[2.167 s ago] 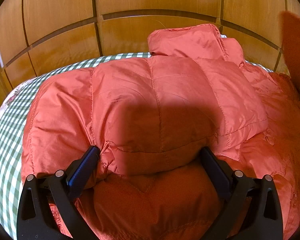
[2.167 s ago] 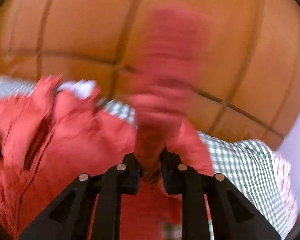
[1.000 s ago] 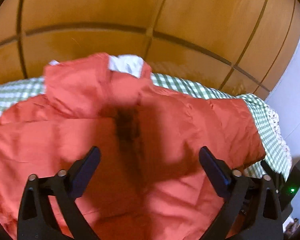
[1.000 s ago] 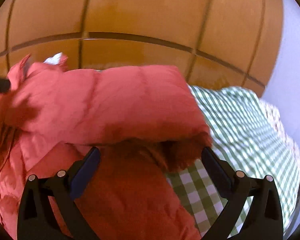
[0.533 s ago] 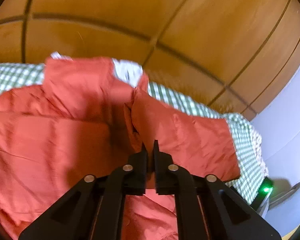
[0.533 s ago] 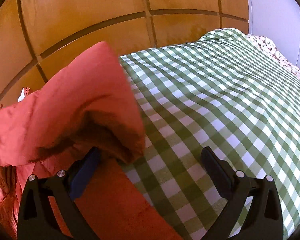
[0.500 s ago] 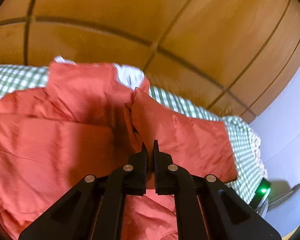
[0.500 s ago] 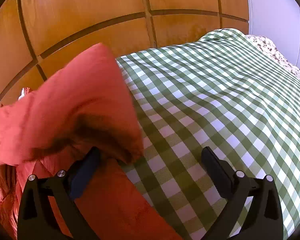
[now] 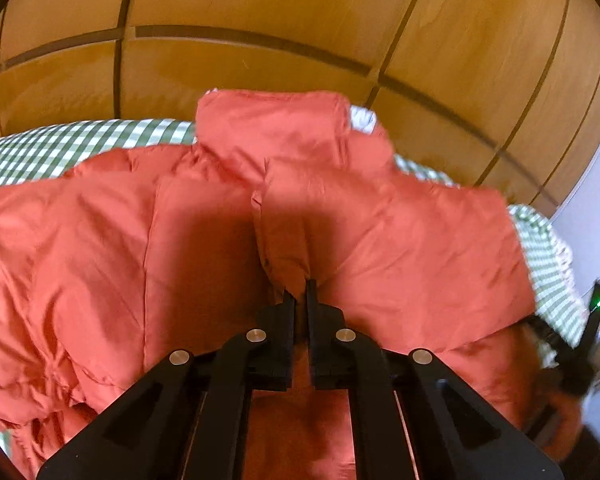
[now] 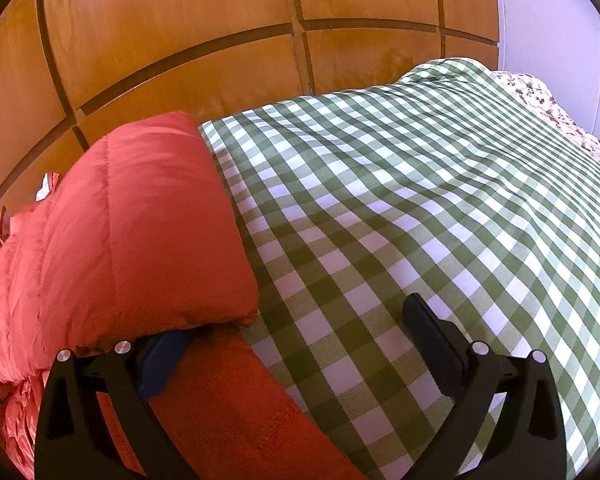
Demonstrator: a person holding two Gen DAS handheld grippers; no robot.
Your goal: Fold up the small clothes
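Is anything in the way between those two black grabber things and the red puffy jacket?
Nothing visible is. The left gripper is shut on a fold of the red jacket. The right gripper is open, one finger tucked under the folded sleeve.

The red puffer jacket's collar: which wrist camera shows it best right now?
The left wrist view: the red puffer jacket's collar stands centred above the shut left gripper pinching the front edge. The right wrist view catches only a sliver at its left edge.

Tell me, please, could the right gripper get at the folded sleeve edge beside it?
Probably yes: the right gripper is open, the sleeve lies over its left finger, and only bare checked cloth is elsewhere.
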